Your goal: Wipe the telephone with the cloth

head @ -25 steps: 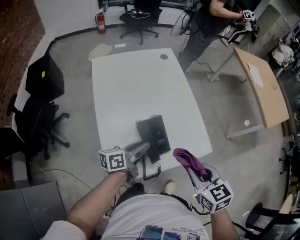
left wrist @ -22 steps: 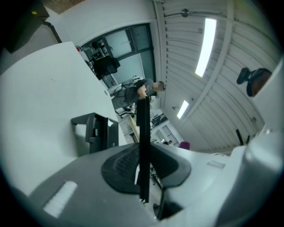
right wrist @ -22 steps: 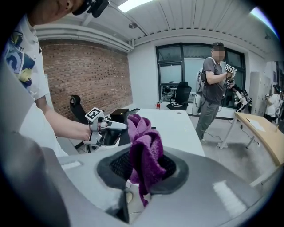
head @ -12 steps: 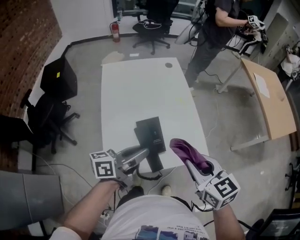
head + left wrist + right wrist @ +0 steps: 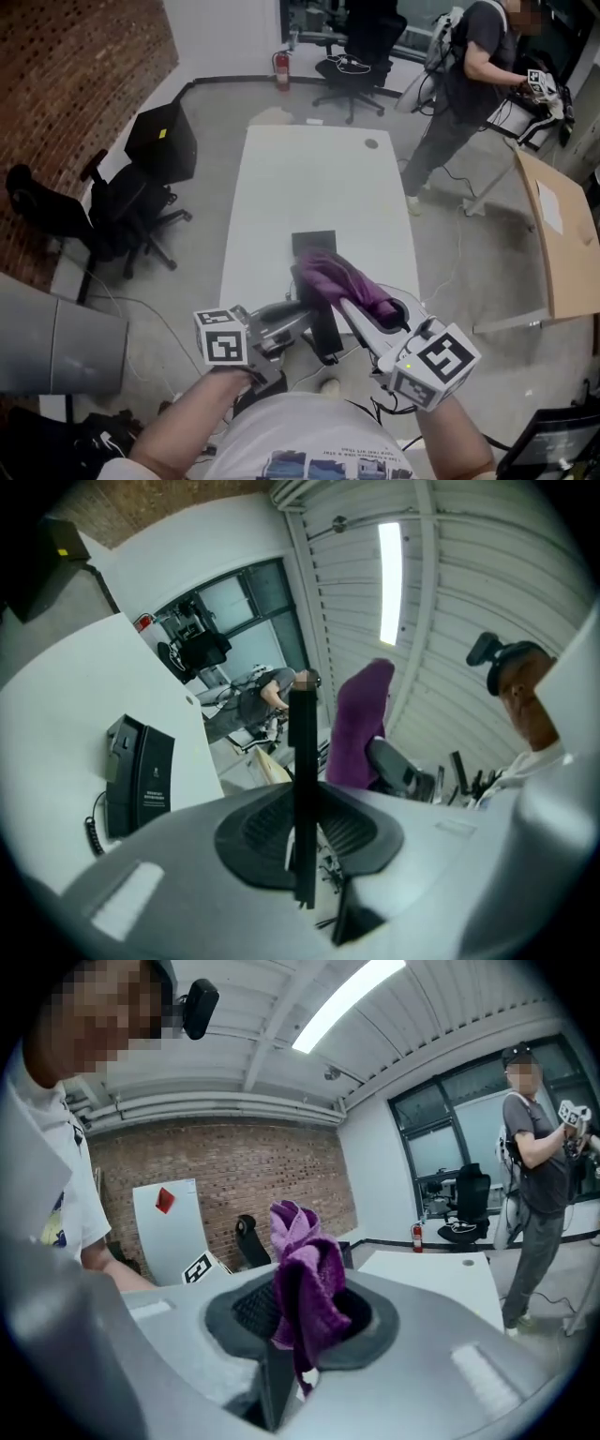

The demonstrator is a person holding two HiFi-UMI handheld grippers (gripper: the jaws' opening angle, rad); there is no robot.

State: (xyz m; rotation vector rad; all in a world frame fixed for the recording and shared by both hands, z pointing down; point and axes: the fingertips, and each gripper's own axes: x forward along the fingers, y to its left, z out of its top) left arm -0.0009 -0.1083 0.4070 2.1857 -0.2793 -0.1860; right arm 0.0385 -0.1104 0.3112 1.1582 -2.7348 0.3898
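The black telephone lies near the front end of the white table; it also shows in the left gripper view as the telephone, with its coiled cord. My left gripper is shut on a slim black bar, which looks like the handset, held off the table's near edge. My right gripper is shut on the bunched purple cloth, which hangs over the telephone's near end and hides part of it. The cloth stands up from the jaws.
A person stands at the back right beside a wooden table. Black office chairs are at the left, another chair is beyond the table, and a grey bin stands near left. A brick wall runs along the left.
My right gripper has carried the cloth left and forward, from beside the table's near right corner to over the telephone's near end. The left gripper keeps its hold. The head view has shifted.
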